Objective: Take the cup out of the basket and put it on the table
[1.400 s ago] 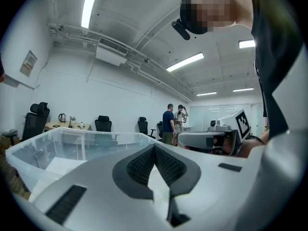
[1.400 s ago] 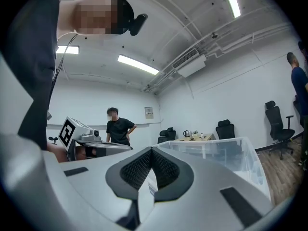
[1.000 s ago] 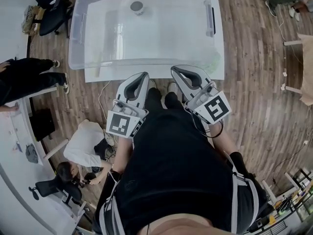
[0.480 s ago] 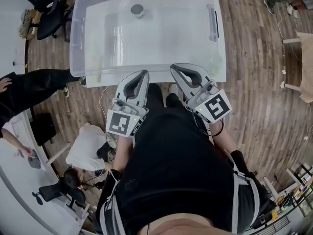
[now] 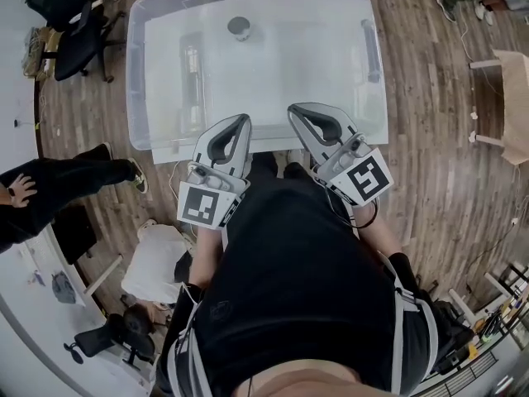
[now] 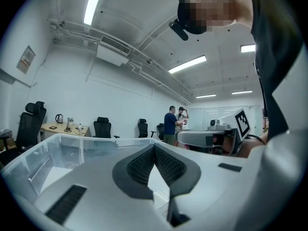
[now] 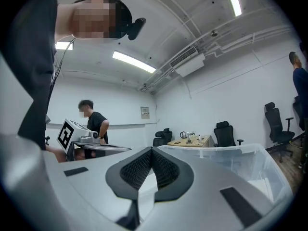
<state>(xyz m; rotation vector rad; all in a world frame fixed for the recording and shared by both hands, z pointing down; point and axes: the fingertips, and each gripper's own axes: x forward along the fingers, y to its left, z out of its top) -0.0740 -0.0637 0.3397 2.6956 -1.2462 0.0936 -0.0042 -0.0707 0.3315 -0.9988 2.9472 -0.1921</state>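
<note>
**Head view.** The basket (image 5: 136,73) stands on the table (image 5: 269,144) at 12 o'clock from me. The cup (image 5: 239,28) stands upright on the basket's floor, at about 11 o'clock from the basket's centre and close to the far wall. The left gripper (image 5: 239,126) is at 7 o'clock of the basket and the right gripper (image 5: 300,112) is at 5 o'clock. Both are at the near rim, point toward 12 o'clock and are well apart from the cup. I hold them side by side, close to my torso. A person's leg (image 5: 74,172) crosses the floor (image 5: 430,139) at 9 o'clock, and a chair (image 5: 78,35) stands at 10 o'clock.

**Left gripper view.** The pads (image 6: 139,166) are clenched, their tips meet, and nothing is held between them. The basket's wall is at 9 o'clock. The right gripper and its marker cube (image 6: 242,123) are at 3 o'clock. Two people (image 6: 170,124) stand far off at 1 o'clock. The cup is not visible here.

**Right gripper view.** The pads (image 7: 136,170) are clenched tip to tip and hold nothing. The basket's wall is at 3 o'clock. The left gripper's marker cube (image 7: 67,134) is at 9 o'clock, with a person (image 7: 95,121) behind it. A desk (image 7: 192,142) with a kettle stands at 1 o'clock. The cup is not visible here.
</note>
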